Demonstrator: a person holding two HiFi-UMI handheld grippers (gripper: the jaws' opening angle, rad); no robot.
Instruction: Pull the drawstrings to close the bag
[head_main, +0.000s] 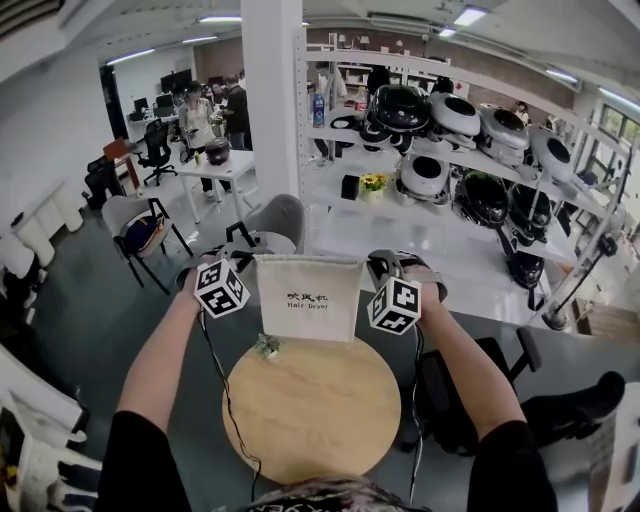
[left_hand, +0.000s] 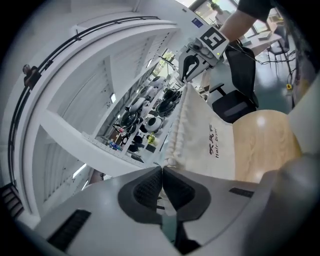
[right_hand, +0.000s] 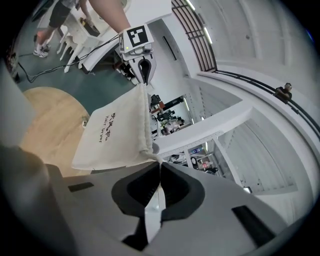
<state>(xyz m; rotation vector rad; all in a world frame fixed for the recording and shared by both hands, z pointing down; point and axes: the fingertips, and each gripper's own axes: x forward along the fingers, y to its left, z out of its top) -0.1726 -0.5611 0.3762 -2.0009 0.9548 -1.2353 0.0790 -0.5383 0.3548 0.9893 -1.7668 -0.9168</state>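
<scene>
A cream drawstring bag (head_main: 307, 300) with dark print hangs in the air above the round wooden table (head_main: 310, 420), stretched flat between both grippers. My left gripper (head_main: 251, 260) is shut on the drawstring at the bag's top left corner. My right gripper (head_main: 367, 266) is shut on the drawstring at the top right corner. In the left gripper view the closed jaws (left_hand: 161, 170) pinch the cord where the gathered bag mouth (left_hand: 176, 135) ends, and the right gripper (left_hand: 189, 67) shows at the far end. The right gripper view shows its jaws (right_hand: 160, 165) shut on the cord beside the bag (right_hand: 117, 135).
A small green sprig (head_main: 267, 347) lies at the table's far left edge. White shelves (head_main: 450, 150) with round appliances stand behind. A black office chair (head_main: 450, 400) is at the right, grey chairs (head_main: 275, 222) beyond the table, and people stand far back left.
</scene>
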